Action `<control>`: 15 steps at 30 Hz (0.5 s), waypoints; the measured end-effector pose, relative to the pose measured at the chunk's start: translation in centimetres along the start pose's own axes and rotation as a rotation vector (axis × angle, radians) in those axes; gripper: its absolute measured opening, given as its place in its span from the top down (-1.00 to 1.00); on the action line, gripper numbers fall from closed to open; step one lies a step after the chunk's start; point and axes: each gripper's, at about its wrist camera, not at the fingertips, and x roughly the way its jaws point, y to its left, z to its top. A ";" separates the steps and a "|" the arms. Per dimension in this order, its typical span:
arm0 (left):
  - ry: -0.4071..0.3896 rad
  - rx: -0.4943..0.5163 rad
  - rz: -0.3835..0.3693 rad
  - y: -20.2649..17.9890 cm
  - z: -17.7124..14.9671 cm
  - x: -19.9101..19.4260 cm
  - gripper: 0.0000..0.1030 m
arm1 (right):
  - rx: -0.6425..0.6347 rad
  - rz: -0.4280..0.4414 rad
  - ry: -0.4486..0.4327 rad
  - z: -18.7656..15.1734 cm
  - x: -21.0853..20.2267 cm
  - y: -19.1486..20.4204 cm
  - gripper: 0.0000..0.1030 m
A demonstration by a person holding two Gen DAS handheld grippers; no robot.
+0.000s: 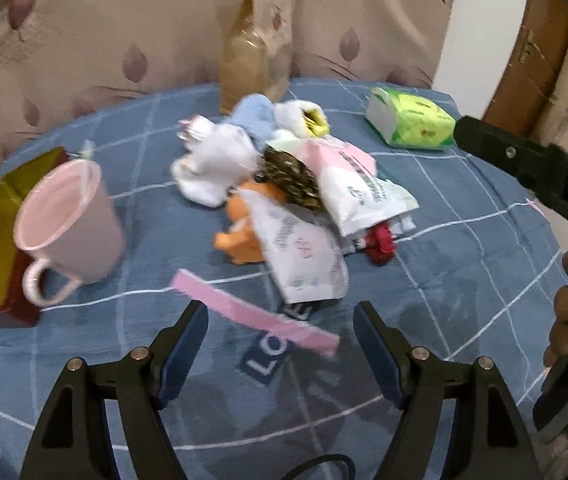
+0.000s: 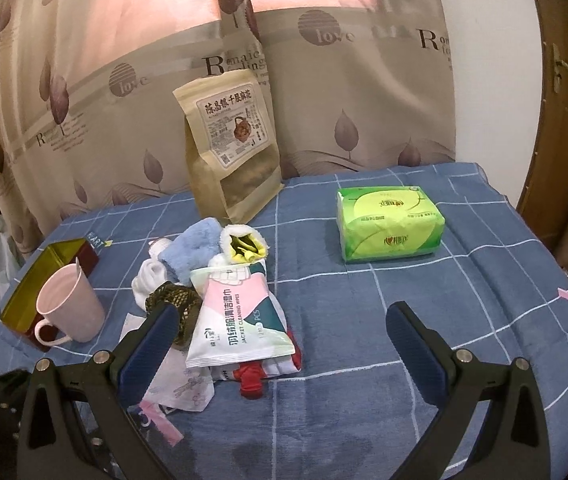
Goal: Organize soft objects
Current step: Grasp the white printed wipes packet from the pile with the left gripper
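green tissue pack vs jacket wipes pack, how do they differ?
The green tissue pack lies alone on bare cloth; the jacket wipes pack sits atop the clutter pile, overlapping other items. The tissue pack is a thick, blocky brick; the wipes pack is a thin, flat pouch. Green-yellow wrap versus white, pink and teal. Both are unopened-looking soft packs, neither gripped.

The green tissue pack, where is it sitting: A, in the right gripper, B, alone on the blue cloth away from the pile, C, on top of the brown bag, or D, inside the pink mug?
B: the green tissue pack lies by itself on the blue cloth, apart from the pile.
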 end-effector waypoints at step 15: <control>0.068 -0.023 -0.079 -0.9 3.2 4.8 0.29 | 0.049 0.013 0.034 -0.2 1.1 -1.5 -0.99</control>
